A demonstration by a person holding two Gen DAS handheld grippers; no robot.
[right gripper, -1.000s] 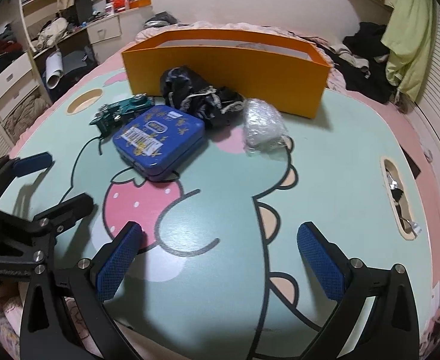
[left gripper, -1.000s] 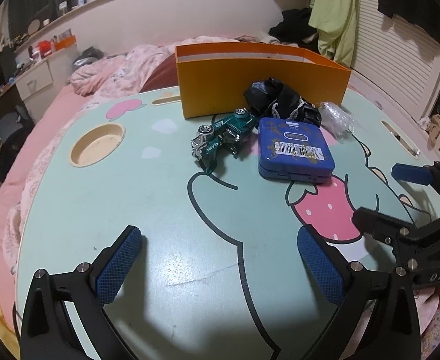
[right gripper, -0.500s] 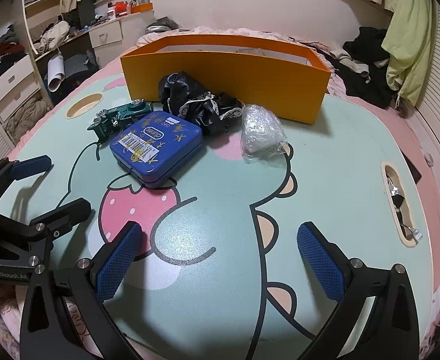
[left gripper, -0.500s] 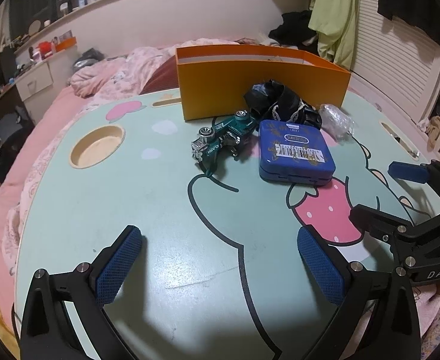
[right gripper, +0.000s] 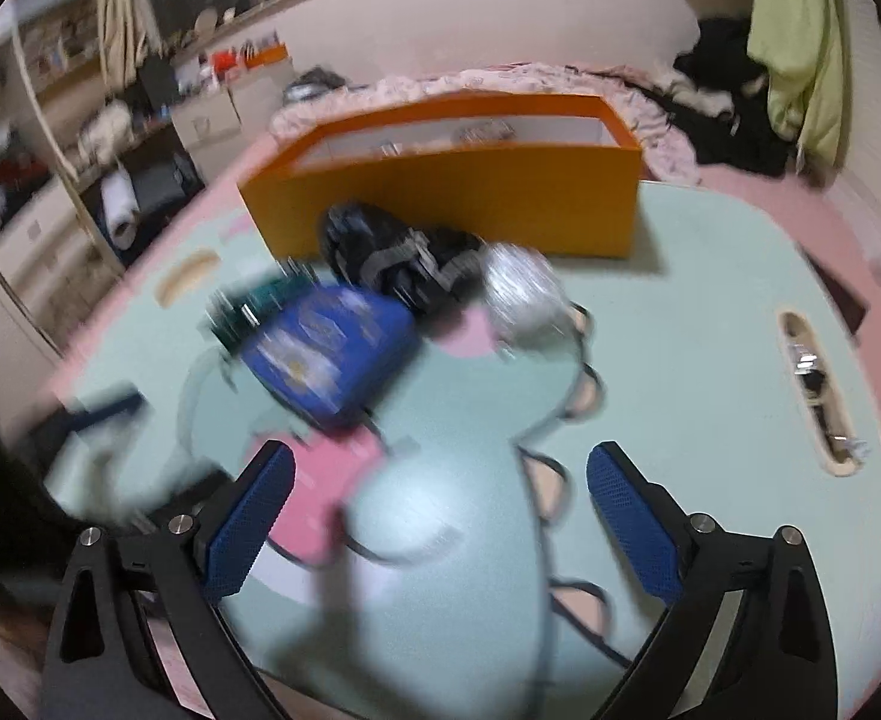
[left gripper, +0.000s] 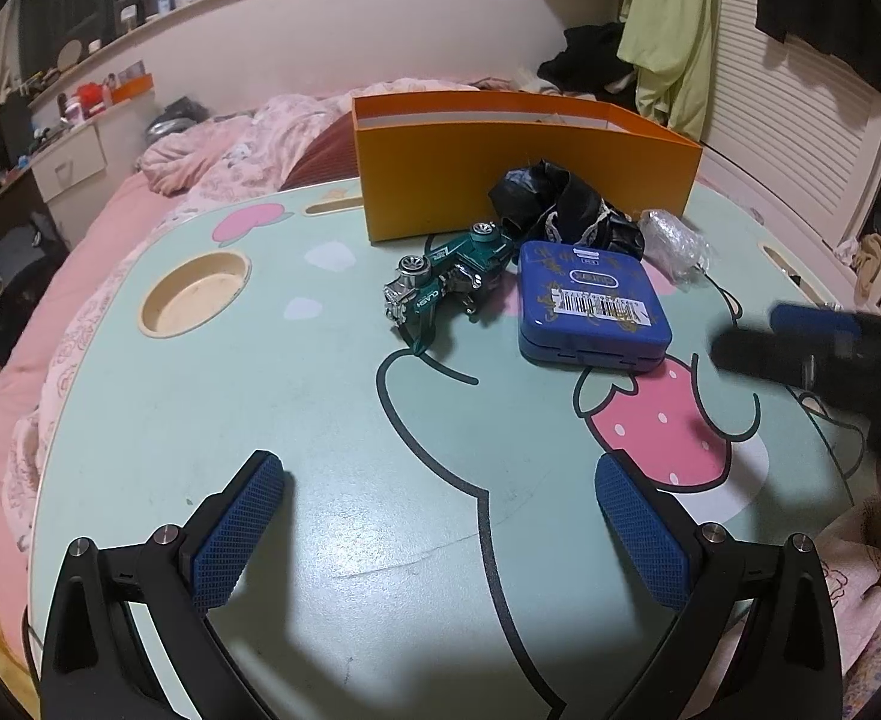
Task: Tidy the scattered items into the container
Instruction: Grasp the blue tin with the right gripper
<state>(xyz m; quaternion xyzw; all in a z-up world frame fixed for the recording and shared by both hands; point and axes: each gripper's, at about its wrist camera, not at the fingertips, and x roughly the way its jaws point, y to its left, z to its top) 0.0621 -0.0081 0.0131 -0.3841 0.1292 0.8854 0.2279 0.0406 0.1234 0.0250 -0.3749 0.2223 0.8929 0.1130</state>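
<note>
Both tools empty, fingers wide apart: left tool (left gripper: 440,540) low over bench (left gripper: 200,420), right tool (right gripper: 437,528) nearer the blue tin (left gripper: 590,306). Tin, green toy car (left gripper: 446,282), black fabric (left gripper: 560,204) and plastic wrap (left gripper: 674,237) are clustered just in front of orange container (left gripper: 524,180), likely for short transfers. Tin carries barcode label; car reads "CLASH"; other text illegible.
</note>
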